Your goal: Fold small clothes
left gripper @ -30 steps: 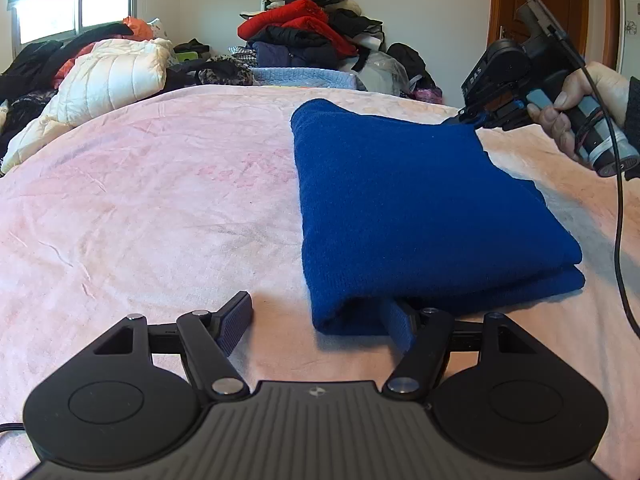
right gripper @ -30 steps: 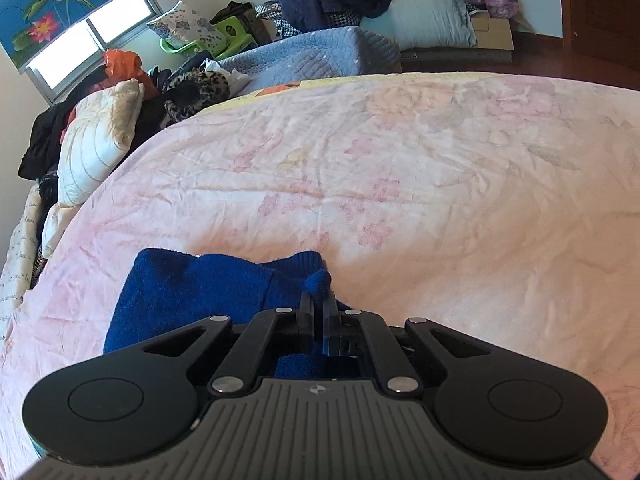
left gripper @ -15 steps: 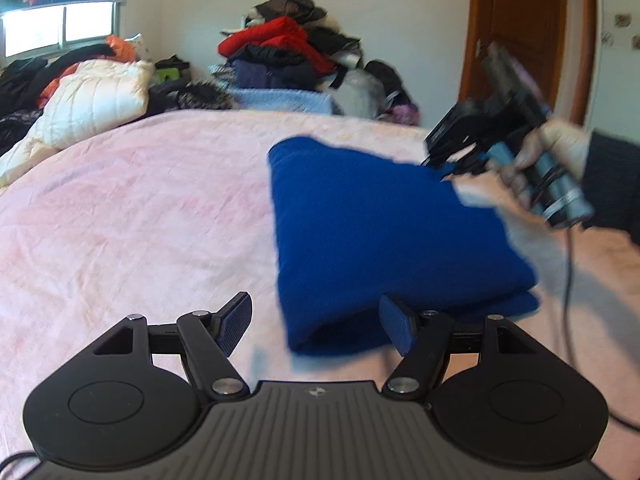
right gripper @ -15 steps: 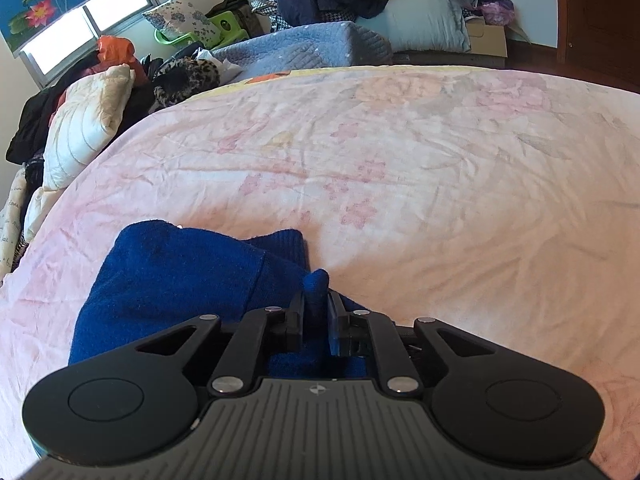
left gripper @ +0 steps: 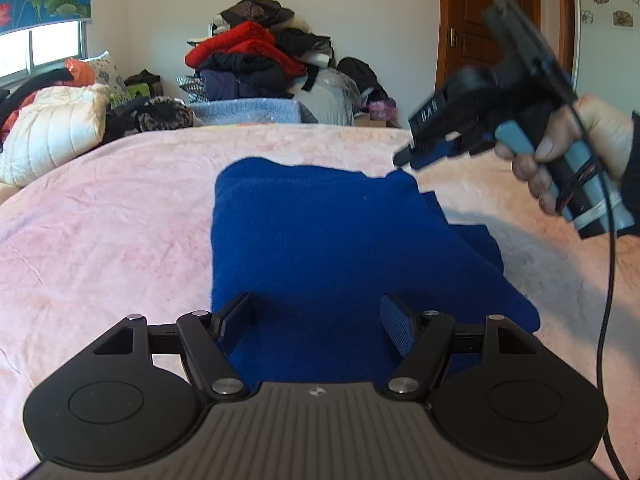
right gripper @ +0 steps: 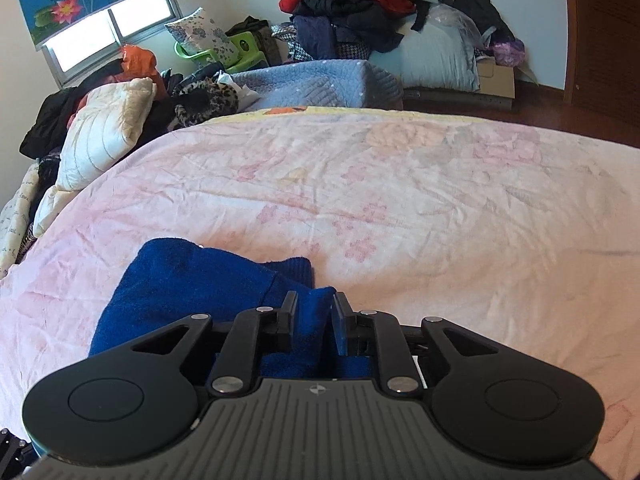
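A folded dark blue garment (left gripper: 320, 232) lies flat on the pink floral bedsheet (left gripper: 112, 216). My left gripper (left gripper: 316, 308) hovers open over its near edge, one finger on each side of the cloth below, and pinches nothing. My right gripper (left gripper: 404, 158), held by a hand (left gripper: 592, 136), hangs just above the garment's far right corner. In the right wrist view the right gripper (right gripper: 314, 308) has its jaws opening. The blue garment's corner (right gripper: 312, 320) shows between them, and the pads do not press it.
A heap of red and dark clothes (left gripper: 256, 56) stands beyond the bed's far end. A white quilted pillow (left gripper: 52, 136) and more clothing lie at the left edge. A wooden door (left gripper: 500, 20) is at the back right. A black cable (left gripper: 608, 280) hangs from the right gripper.
The right gripper's jaws have parted from shut on the blue corner and it has lifted off the garment. My left gripper has shifted right and up over the garment's near edge.
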`<state>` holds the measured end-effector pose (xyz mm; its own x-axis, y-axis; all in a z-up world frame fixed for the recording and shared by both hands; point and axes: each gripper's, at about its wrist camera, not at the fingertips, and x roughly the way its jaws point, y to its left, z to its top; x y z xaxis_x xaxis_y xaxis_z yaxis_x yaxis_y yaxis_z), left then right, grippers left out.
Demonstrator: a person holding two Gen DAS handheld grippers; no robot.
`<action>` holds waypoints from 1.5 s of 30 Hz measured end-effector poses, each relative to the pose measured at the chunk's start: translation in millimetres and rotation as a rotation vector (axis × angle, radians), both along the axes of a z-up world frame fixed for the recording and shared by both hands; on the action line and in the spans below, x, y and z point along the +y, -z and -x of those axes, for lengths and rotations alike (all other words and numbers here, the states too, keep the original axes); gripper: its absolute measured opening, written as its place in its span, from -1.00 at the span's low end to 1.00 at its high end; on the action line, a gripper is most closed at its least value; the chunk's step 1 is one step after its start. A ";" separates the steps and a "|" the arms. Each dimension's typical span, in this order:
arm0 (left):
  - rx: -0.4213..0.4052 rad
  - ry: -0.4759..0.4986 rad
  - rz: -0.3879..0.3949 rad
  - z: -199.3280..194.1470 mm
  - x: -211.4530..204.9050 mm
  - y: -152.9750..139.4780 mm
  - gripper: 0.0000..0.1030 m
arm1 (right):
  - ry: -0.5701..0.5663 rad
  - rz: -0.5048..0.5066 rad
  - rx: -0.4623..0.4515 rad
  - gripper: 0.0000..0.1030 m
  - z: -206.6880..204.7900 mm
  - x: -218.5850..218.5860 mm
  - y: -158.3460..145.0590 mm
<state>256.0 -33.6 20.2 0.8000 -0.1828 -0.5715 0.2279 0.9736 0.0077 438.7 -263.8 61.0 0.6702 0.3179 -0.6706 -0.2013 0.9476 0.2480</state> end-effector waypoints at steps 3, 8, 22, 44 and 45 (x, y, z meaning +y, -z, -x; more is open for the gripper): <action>0.035 0.000 -0.025 -5.8 -5.2 11.0 0.37 | -0.045 0.010 -0.014 -0.31 2.2 12.7 -2.3; 0.067 0.004 0.006 -11.3 -0.9 20.0 0.40 | -0.071 0.051 0.091 -0.29 -7.2 26.0 26.6; 0.243 -0.105 0.437 -37.2 97.2 -9.7 0.42 | 0.111 -0.348 0.154 0.05 49.8 -92.2 37.2; 0.630 0.119 0.961 -34.2 135.3 48.7 0.48 | -0.010 -0.610 0.255 0.30 -1.2 -57.0 74.9; 0.629 0.114 0.940 -34.3 131.9 47.4 0.46 | -0.019 -0.600 0.253 0.29 -2.4 -53.8 74.5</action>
<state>290.3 98.3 -27.2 0.3712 -0.8044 -0.4638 0.0208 0.5066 -0.8619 441.1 -317.6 -13.5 0.5054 0.6965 -0.5093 -0.0819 0.6264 0.7752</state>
